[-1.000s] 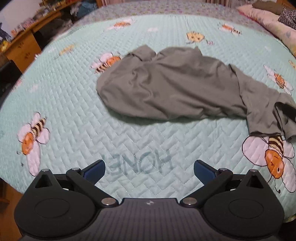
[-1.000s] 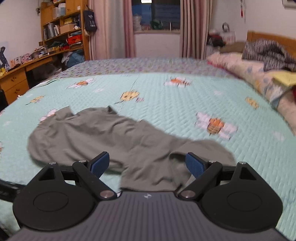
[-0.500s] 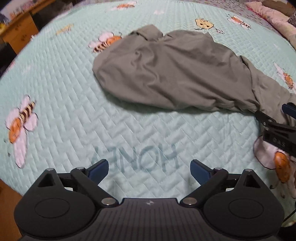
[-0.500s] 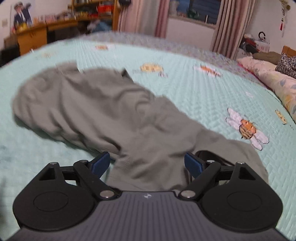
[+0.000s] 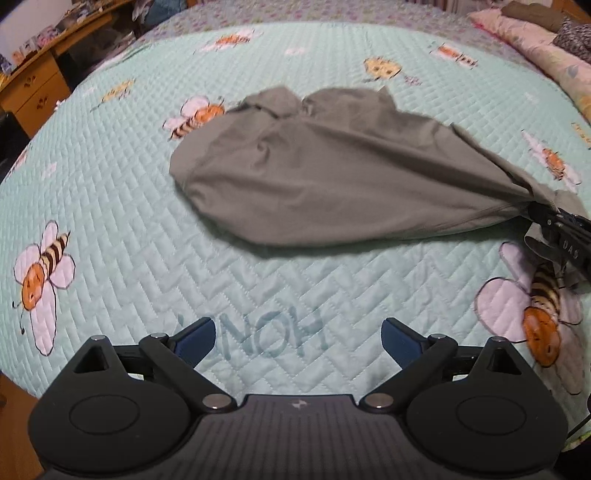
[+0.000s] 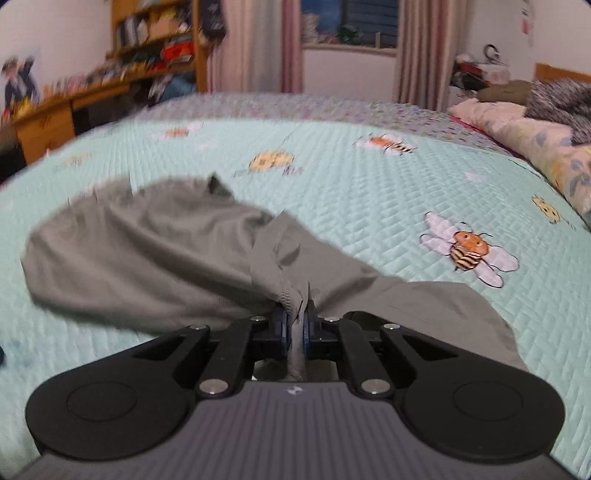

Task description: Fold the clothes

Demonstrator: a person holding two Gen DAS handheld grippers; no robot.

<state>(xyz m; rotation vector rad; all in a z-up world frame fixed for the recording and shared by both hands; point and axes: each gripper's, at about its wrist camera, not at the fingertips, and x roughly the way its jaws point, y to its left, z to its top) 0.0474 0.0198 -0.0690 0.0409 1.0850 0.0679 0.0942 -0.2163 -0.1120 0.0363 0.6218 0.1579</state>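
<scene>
A crumpled grey garment (image 5: 325, 177) lies on the mint quilted bedspread (image 5: 110, 206) printed with bees. My right gripper (image 6: 293, 325) is shut on a bunched hemmed edge of the grey garment (image 6: 147, 266), which stretches away to the left and drapes to the right. In the left wrist view the right gripper (image 5: 554, 225) shows at the far right, with the cloth pulled taut to a point at it. My left gripper (image 5: 297, 336) hovers open over bare quilt near the "HONEY" lettering, well short of the garment, nothing between its fingers.
Pillows and a dark blanket (image 6: 535, 122) lie at the bed's right side. A wooden desk and shelves (image 6: 74, 103) stand at the left, with curtains and a window (image 6: 347, 33) behind. The wooden desk (image 5: 33, 88) also shows beyond the bed's left edge.
My right gripper has closed on the garment's edge and pulled it taut, lifting that end. The left gripper has stayed open and drawn back slightly over the quilt.
</scene>
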